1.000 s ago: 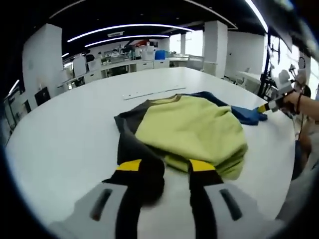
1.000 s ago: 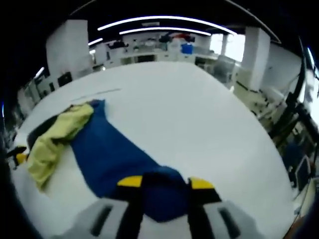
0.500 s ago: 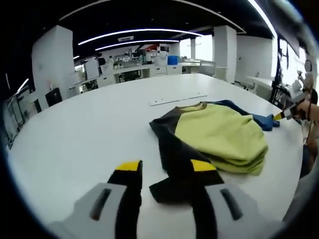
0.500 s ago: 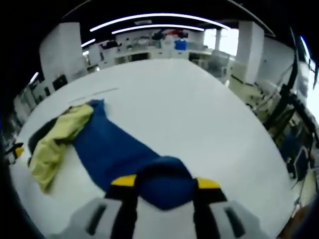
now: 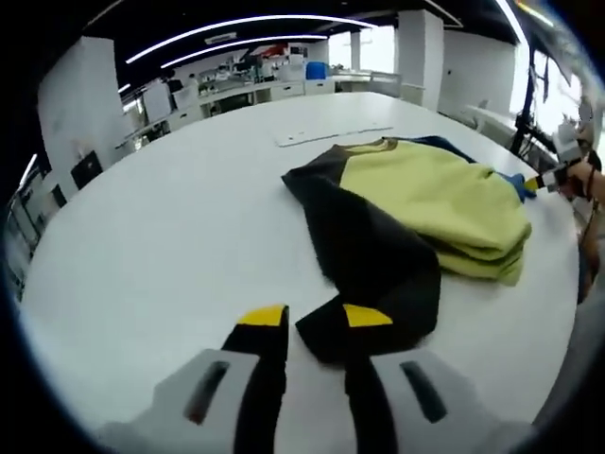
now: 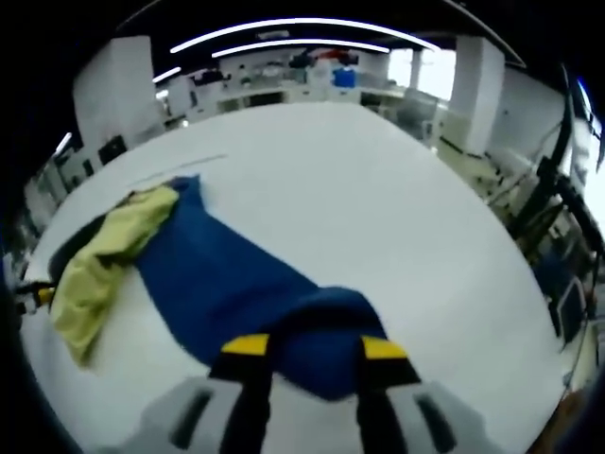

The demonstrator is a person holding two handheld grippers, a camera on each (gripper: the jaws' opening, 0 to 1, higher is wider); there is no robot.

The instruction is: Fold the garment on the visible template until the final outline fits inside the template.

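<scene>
Yellow-green cloth makes the middle of the garment (image 5: 425, 203), which lies on the white table (image 5: 161, 227). In the left gripper view a black sleeve (image 5: 373, 265) runs from the body at 1 o'clock down to your left gripper (image 5: 315, 320). The sleeve end sits between the two jaws, which stand close together on it, so I judge you are gripping the cloth there.

In the right gripper view a blue sleeve (image 6: 227, 284) runs from the body at 10 o'clock down to your right gripper (image 6: 314, 348). Its end lies bunched at the jaws. The jaws stand a little apart around it, and I cannot tell for sure if they pinch it or only frame it.

So the long axis of the garment goes from one gripper to the other, with the body in the middle. Each gripper has its own sleeve directly before it. Any fold inward means you bring a sleeve end along this axis toward the body.

A thin pale strip (image 5: 331, 135) lies on the table just past the collar, at 12 o'clock in the left gripper view. I cannot say if it belongs to the template; no clear outline shows on the table. The lower hem of the body is doubled, and what lies under it is hidden.
</scene>
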